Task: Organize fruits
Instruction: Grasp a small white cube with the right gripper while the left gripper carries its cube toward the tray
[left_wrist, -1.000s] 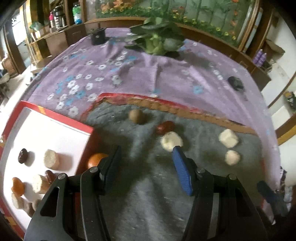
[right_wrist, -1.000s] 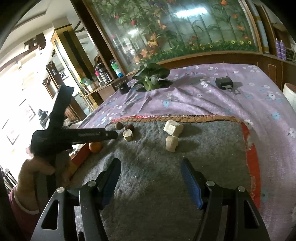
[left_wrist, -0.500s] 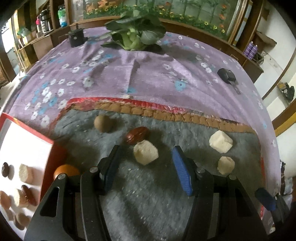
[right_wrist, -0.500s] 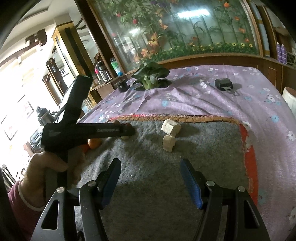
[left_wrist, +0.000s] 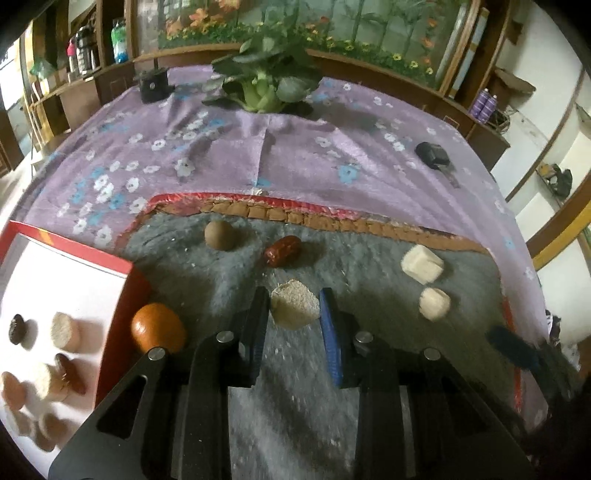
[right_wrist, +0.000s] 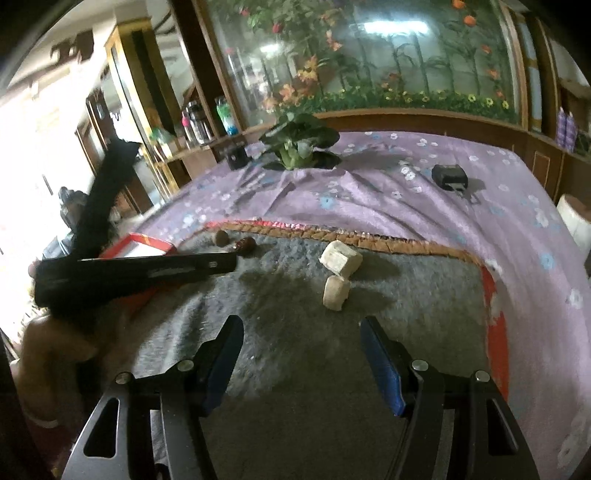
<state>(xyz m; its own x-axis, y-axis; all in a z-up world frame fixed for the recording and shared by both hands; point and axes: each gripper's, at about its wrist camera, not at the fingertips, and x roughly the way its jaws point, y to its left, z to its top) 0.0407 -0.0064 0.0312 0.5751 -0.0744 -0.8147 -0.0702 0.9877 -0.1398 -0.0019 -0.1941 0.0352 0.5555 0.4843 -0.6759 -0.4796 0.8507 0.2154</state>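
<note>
In the left wrist view my left gripper (left_wrist: 294, 308) is shut on a pale fruit chunk (left_wrist: 294, 309) that rests on the grey mat (left_wrist: 295, 424). A red date (left_wrist: 282, 250), a brown round fruit (left_wrist: 219, 235), an orange (left_wrist: 159, 328) and two more pale chunks (left_wrist: 422, 259) (left_wrist: 434, 303) lie on the mat. A red-rimmed white tray (left_wrist: 122, 314) at the left holds several fruits. In the right wrist view my right gripper (right_wrist: 301, 347) is open and empty, just short of the two pale chunks (right_wrist: 340, 258) (right_wrist: 335, 292).
A purple flowered cloth (left_wrist: 258, 155) covers the table behind the mat. A potted plant (left_wrist: 264, 83) and a black box (left_wrist: 153, 85) stand at the back, and a small black device (left_wrist: 432, 155) lies at the right. The left gripper's body (right_wrist: 136, 269) crosses the right wrist view.
My left gripper moved forward around the pale chunk and its jaws closed on it. My right gripper stayed open and shifted a little closer to the two pale chunks.
</note>
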